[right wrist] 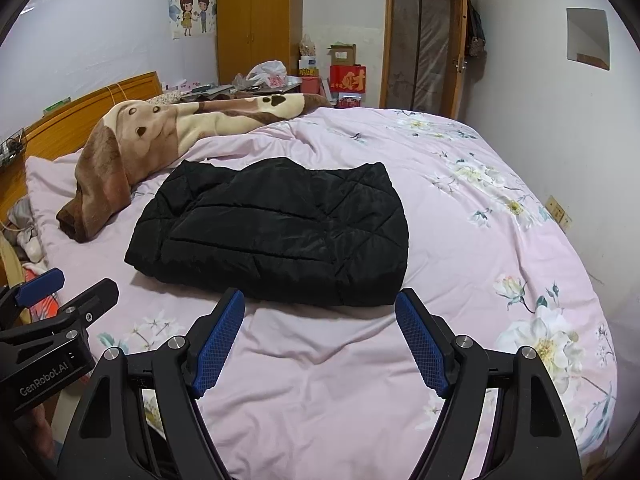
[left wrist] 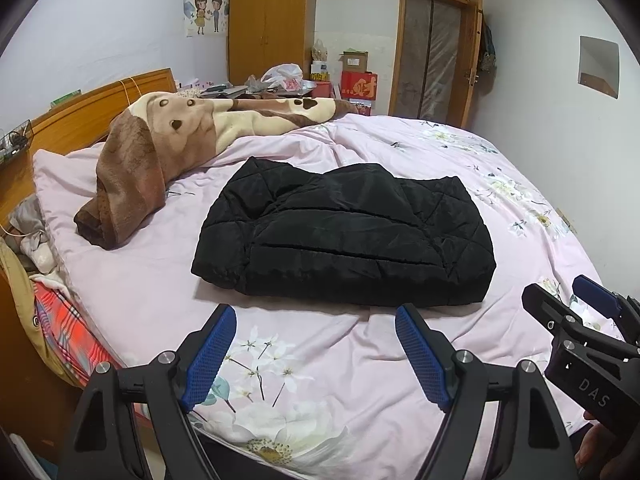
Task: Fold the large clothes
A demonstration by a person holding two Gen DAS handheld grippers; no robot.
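A black quilted jacket (left wrist: 344,232) (right wrist: 272,232) lies folded into a compact bundle in the middle of the pink floral bedspread (left wrist: 304,380) (right wrist: 320,380). My left gripper (left wrist: 316,320) hovers over the bedspread just in front of the jacket, open, nothing between its blue pads. My right gripper (right wrist: 320,304) is also open and empty, its tips close to the jacket's near edge without touching it. Each gripper shows in the other's view: the right gripper (left wrist: 560,292) at the right edge, the left gripper (right wrist: 76,280) at the left edge.
A brown and cream plush blanket (left wrist: 160,152) (right wrist: 132,140) is heaped toward the wooden headboard (left wrist: 80,116). Clothes and a checked cloth (left wrist: 60,332) hang off the bed's left side. A wardrobe (left wrist: 272,20), cluttered boxes and a door (left wrist: 436,52) stand beyond the bed.
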